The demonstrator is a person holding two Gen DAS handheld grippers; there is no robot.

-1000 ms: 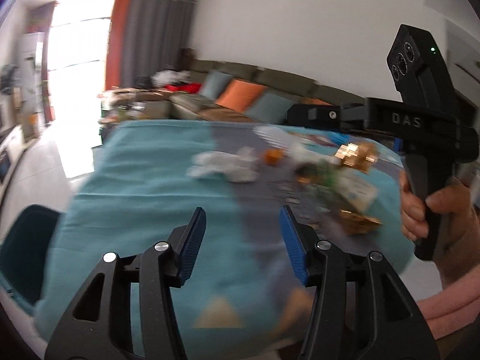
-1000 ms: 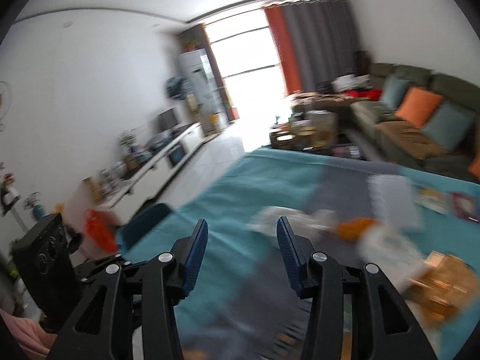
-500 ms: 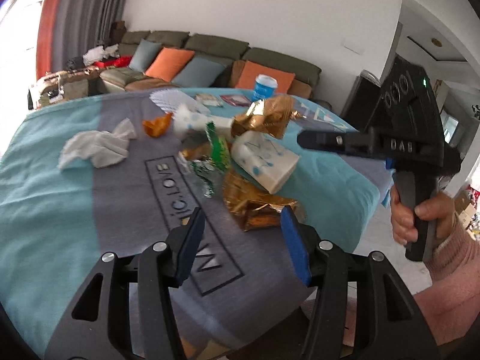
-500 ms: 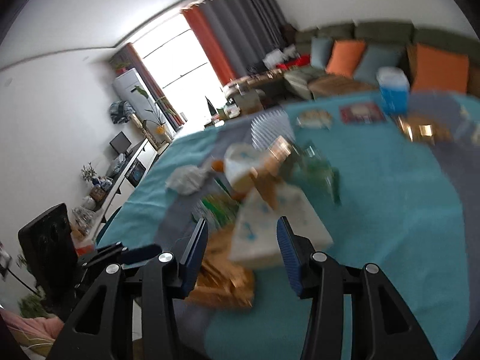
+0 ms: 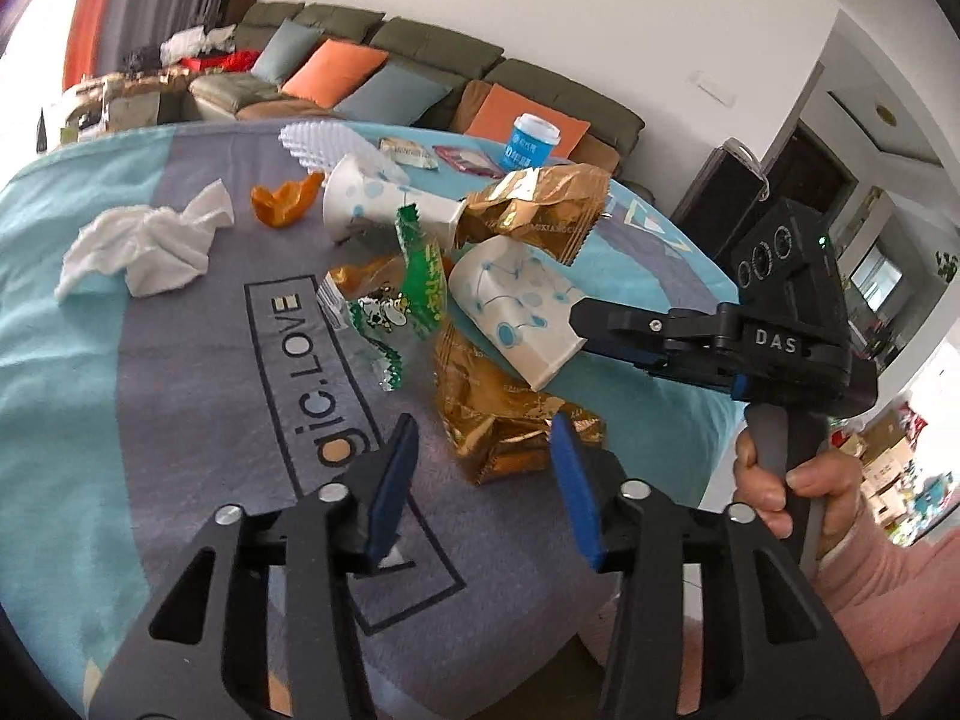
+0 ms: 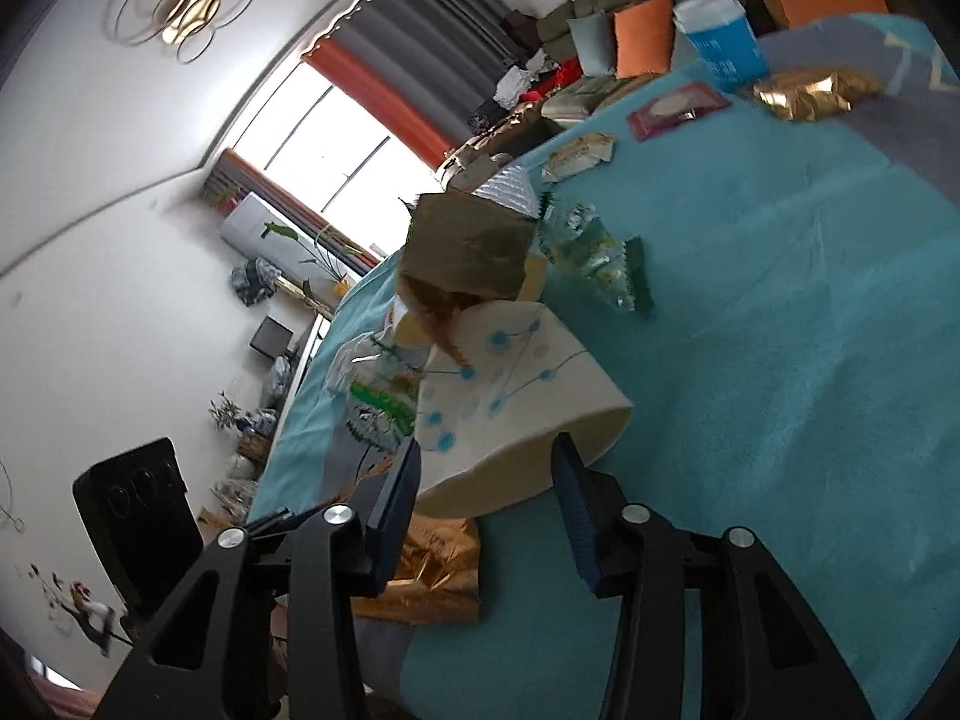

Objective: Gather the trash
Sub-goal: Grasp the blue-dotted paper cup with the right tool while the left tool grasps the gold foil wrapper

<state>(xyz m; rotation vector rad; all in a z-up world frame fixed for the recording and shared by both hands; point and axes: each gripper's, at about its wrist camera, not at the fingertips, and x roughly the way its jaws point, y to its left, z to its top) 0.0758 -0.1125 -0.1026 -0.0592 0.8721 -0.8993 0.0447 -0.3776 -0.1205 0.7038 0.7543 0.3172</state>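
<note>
A pile of trash lies on the teal and grey tablecloth [image 5: 60, 372]. My left gripper [image 5: 483, 480] hangs low over the near side of the pile. Its jaws are closing, with a crumpled gold wrapper [image 5: 504, 426] between the blue pads, which do not visibly press on it. My right gripper [image 6: 486, 480] comes in from the right [image 5: 594, 324]. Its jaws are closing too, with the mouth of a white paper cup with blue dots [image 6: 510, 384] [image 5: 516, 312] between the fingers. A gold bag [image 5: 534, 204] rests on that cup.
A second paper cup [image 5: 372, 204], a green wrapper [image 5: 420, 276], orange peel [image 5: 282, 204] and a white tissue [image 5: 144, 240] lie further back. A blue cup [image 5: 531, 141] stands at the far edge with flat packets [image 5: 408, 150]. A sofa [image 5: 420, 54] is behind.
Both grippers swung from looking across the room down onto the pile and moved close to it. The jaws of both have narrowed. The right gripper rolled and now has the cup's mouth between its fingers.
</note>
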